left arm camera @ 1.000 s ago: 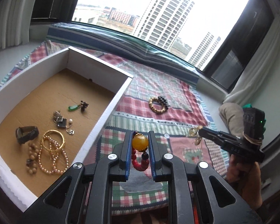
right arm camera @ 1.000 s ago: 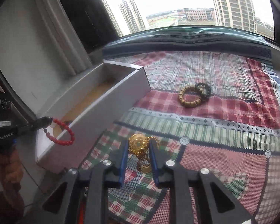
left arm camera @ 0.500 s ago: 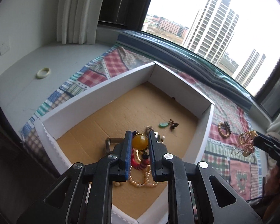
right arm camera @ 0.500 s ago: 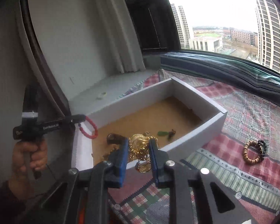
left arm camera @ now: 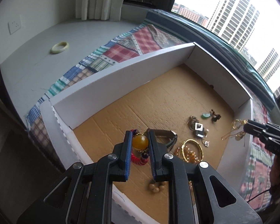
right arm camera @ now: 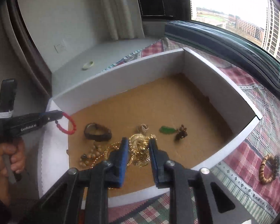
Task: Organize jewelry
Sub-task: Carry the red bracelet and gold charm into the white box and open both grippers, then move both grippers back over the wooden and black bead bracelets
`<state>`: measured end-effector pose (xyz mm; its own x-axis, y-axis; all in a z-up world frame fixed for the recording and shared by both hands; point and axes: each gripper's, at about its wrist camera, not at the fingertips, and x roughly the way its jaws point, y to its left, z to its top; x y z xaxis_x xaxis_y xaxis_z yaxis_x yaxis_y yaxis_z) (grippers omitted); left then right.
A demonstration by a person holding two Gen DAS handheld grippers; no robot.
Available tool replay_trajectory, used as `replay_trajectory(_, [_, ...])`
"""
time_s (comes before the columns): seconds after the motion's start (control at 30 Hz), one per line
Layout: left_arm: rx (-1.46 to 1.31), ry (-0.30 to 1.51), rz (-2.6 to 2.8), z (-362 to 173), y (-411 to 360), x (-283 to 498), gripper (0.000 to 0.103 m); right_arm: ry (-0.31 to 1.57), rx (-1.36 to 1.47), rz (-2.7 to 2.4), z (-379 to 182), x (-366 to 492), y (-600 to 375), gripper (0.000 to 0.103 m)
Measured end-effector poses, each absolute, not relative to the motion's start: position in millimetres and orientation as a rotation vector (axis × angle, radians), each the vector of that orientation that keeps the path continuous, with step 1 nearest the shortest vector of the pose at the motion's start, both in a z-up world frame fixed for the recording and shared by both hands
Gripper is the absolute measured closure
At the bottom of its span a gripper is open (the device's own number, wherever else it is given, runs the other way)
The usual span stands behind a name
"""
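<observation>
A white box [left arm camera: 121, 78] with a brown cardboard floor holds several pieces: a dark watch [right arm camera: 97, 132], gold bangles [left arm camera: 192, 149], a green pendant [right arm camera: 166, 130] and wooden beads [right arm camera: 88, 156]. My left gripper [left arm camera: 139, 141] is shut on a red bead bracelet with an amber bead [left arm camera: 140, 142], held over the box's near left corner; it also shows in the right wrist view [right arm camera: 69, 123]. My right gripper [right arm camera: 139, 145] is shut on a gold chain necklace [right arm camera: 140, 149] above the box; it also shows in the left wrist view [left arm camera: 237, 130].
A wooden bead bracelet with a dark one [right arm camera: 268, 168] lies on the plaid cloth [right arm camera: 252, 186] right of the box. A pale jade bangle [left arm camera: 59, 47] lies on the grey sill at left. The window runs along the far side.
Both grippers have swung left from over the plaid cloth to over the box, each still holding its piece. The box now fills both views.
</observation>
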<state>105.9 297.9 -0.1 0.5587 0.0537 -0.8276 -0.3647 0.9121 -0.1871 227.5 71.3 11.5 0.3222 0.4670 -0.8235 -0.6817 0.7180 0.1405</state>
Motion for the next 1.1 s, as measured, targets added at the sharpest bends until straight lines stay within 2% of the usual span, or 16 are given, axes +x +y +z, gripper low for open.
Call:
replay_trajectory(0.03, [-0.349, 0.958, 0.260, -1.5, 296.6, 107.1, 0.075, 1.002, -0.269, 0.733, 3.2, 232.9, 71.9, 0.079])
replay_trajectory(0.07, [-0.343, 0.959, 0.268, -1.8, 295.4, 106.8, 0.065, 1.013, -0.279, 0.698, -1.2, 235.8, 70.5, 0.074])
replay_trajectory(0.1, [-0.342, 0.948, 0.276, -0.4, 295.2, 105.7, 0.044, 1.015, -0.274, 0.666, -3.9, 239.2, 66.1, 0.063])
replay_trajectory(0.13, [-0.343, 0.929, 0.282, 2.4, 294.4, 103.2, 0.033, 1.009, -0.259, 0.647, -3.1, 241.2, 60.1, 0.058])
replay_trajectory(0.27, [-0.348, 0.879, 0.263, 17.8, 285.8, 96.9, 0.032, 0.941, -0.191, 0.645, 22.1, 236.2, 37.2, 0.054])
replay_trajectory(0.4, [-0.323, 0.820, 0.201, 38.5, 255.7, 87.0, 0.024, 0.837, -0.177, 0.625, 49.5, 217.6, 16.1, 0.037])
replay_trajectory(0.57, [-0.260, 0.780, 0.058, 53.8, 192.5, 77.0, 0.020, 0.793, -0.176, 0.545, 40.1, 194.7, -20.2, 0.028])
replay_trajectory(0.7, [-0.216, 0.796, -0.093, 51.5, 130.9, 74.5, 0.018, 0.796, -0.184, 0.437, 9.5, 177.4, -69.9, 0.028])
replay_trajectory(0.8, [-0.195, 0.812, -0.202, 40.4, 84.8, 77.1, 0.013, 0.819, -0.176, 0.339, -15.0, 166.7, -113.8, 0.028])
replay_trajectory(1.1, [-0.069, 0.904, -0.327, -32.1, -37.8, 113.5, 0.013, 0.839, -0.152, 0.078, -59.8, 148.0, -234.6, 0.028])
